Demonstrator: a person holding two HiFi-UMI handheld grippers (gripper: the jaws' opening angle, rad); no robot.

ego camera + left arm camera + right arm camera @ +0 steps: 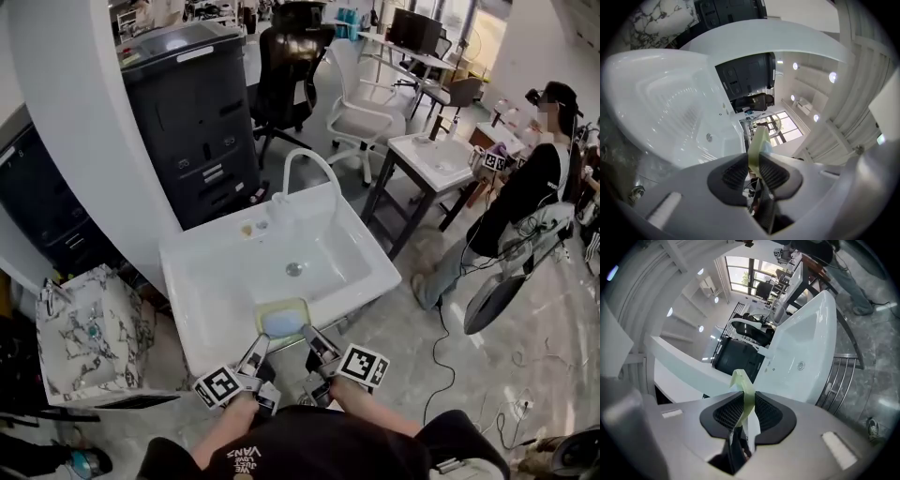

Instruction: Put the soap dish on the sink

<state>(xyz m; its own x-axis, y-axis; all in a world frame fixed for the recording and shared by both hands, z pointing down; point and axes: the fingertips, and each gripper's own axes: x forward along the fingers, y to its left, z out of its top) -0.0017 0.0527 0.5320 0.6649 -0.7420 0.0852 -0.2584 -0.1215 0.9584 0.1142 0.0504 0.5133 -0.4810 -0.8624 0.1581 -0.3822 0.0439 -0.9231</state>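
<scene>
Both tools are on the soap dish (pixel 284 319), one per side. The left tool (pixel 752 169) pinches the yellow-green rim at the near-left, and the right tool (pixel 745 411) pinches it at the near-right. In each tool's own view the thin rim stands edge-on between the ribbed pads, which are pressed onto it. The two-sided hold presumably keeps the shallow dish level, so its pale blue contents (soap or an insert, cannot tell) do not slide. The dish sits at the near front rim of the white sink (pixel 187 291), partly over the basin; the head view does not show whether it touches the rim. The faucet (pixel 314 167) and drain (pixel 294 269) lie beyond, well apart from the dish. Judgement: placement stage, close to done. The dish needs flat ledge under it before release, or it may tip into the basin.
</scene>
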